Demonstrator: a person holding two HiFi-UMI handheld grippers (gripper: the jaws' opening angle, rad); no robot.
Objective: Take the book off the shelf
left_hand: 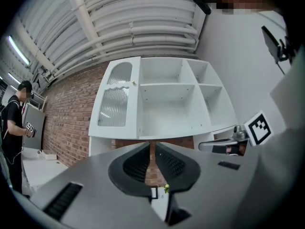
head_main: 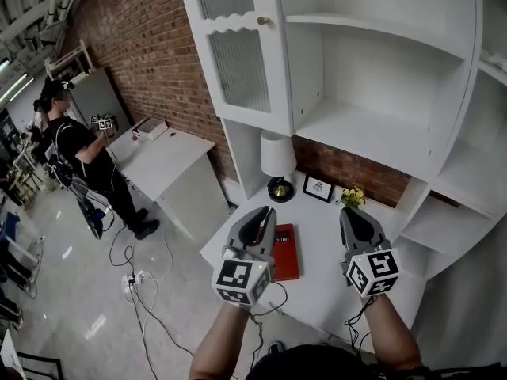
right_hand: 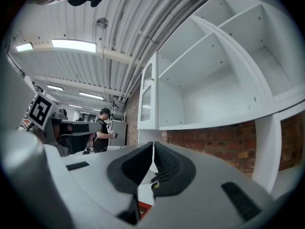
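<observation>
A red book (head_main: 284,252) lies flat on the white desk (head_main: 321,279) below the shelf unit (head_main: 372,77), partly hidden behind my left gripper (head_main: 265,212). That gripper hovers above the book's left edge with its jaws shut and nothing between them. My right gripper (head_main: 352,214) is raised to the book's right, also shut and empty. In the left gripper view the shut gripper (left_hand: 153,149) points at the bare shelves (left_hand: 167,106). In the right gripper view a red corner of the book (right_hand: 143,208) shows below the shut gripper (right_hand: 153,149).
On the desk's back edge stand a white lamp (head_main: 278,165), a small framed picture (head_main: 318,188) and a yellow flower pot (head_main: 352,198). A glass cabinet door (head_main: 234,46) hangs at the shelf unit's left. A person (head_main: 75,149) stands far left by another white table (head_main: 162,161).
</observation>
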